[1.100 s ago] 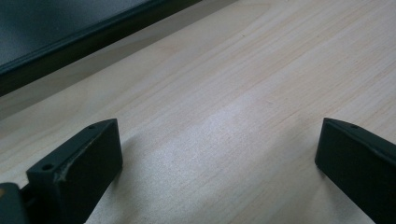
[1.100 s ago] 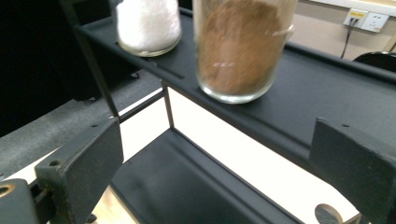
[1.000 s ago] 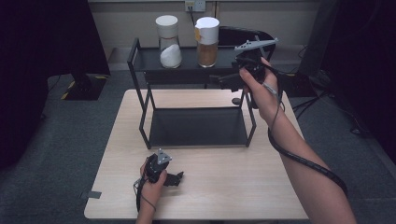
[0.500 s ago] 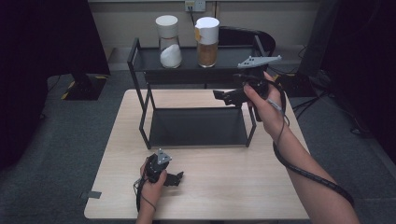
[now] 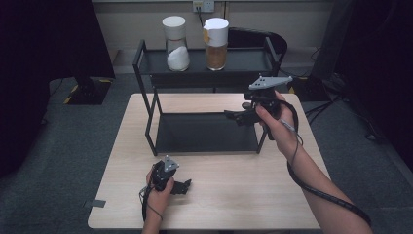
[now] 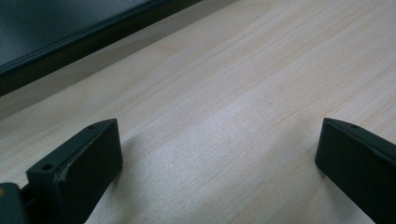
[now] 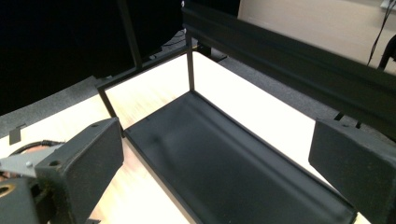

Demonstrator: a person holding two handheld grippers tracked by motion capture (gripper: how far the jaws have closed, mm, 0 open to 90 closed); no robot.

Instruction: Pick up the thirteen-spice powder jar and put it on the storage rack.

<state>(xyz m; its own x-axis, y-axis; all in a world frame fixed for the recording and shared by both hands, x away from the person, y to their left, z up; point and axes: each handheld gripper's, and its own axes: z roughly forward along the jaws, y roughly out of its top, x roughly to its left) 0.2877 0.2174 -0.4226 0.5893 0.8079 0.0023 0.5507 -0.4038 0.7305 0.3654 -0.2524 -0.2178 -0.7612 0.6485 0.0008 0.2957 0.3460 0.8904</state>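
Black two-tier rack (image 5: 207,131) stands on the far half of the wooden table (image 5: 243,195). Lower tray (image 7: 233,172) bare, dark, nothing in it. Top shelf (image 5: 243,61) carries two white-capped jars side by side, apart from each other: left jar (image 5: 176,44) part filled with white grains, right jar (image 5: 215,44) filled most of the way with a brown-orange content; what either substance is cannot be told.

Right gripper (image 5: 236,117) is held in the air at the rack's right end, between the two tiers, pointing left over the lower tray. Jaws wide apart, holding nothing, touching nothing. Its grey plate (image 5: 269,81) sits above the hand. In the right gripper view the top shelf's underside cuts across the upper right; the jars are out of frame there.

Left gripper (image 5: 181,186) rests low on the table near the front edge, well apart from the rack. Jaws spread wide over bare wood (image 6: 224,121), empty. The rack's base rail (image 6: 84,35) crosses the top left corner of the left gripper view, cut off.
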